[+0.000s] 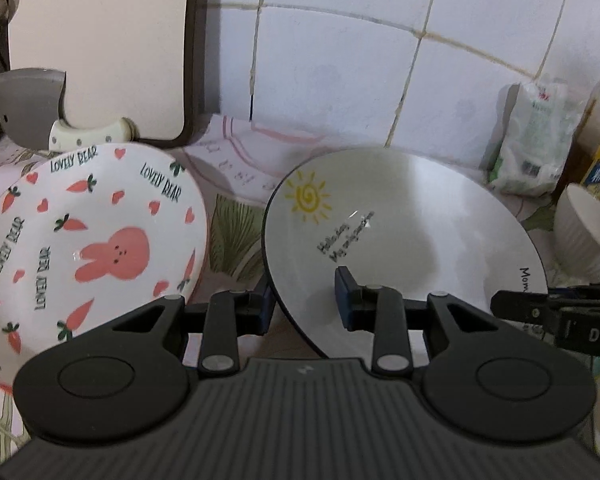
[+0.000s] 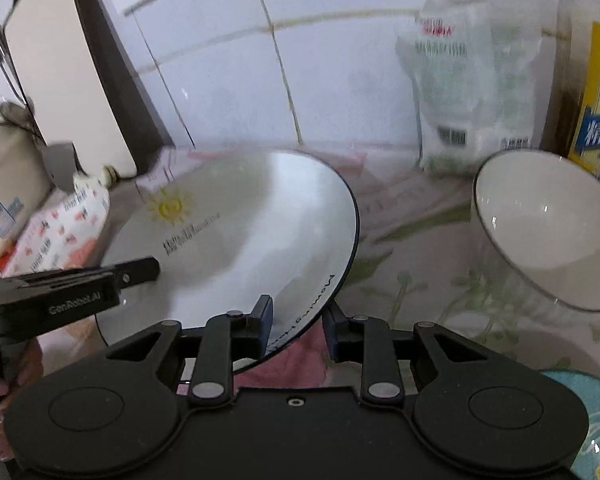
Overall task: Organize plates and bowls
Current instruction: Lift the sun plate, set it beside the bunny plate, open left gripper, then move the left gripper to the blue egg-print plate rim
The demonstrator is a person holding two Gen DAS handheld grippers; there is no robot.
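A white plate with a dark rim and a yellow sun [image 1: 412, 216] [image 2: 240, 216] sits tilted over the floral cloth. My left gripper [image 1: 306, 300] is shut on its near-left rim, one finger inside the plate and one under the edge. My right gripper [image 2: 298, 320] straddles the plate's right rim with a visible gap, so it is open. Each gripper also shows in the other view: the right gripper [image 1: 540, 312] and the left gripper [image 2: 140, 268]. A bunny-and-carrot plate [image 1: 92, 248] lies to the left. A white ribbed bowl [image 2: 548, 232] [image 1: 588, 232] stands to the right.
A cutting board [image 1: 100, 40] and a cleaver [image 1: 28, 108] lean at the back left by the tiled wall. A plastic bag [image 1: 536, 140] and a bottle with a yellow label [image 2: 596, 112] stand at the back right. A cream jar [image 2: 8, 192] is far left. A teal mat [image 2: 596, 420] lies near right.
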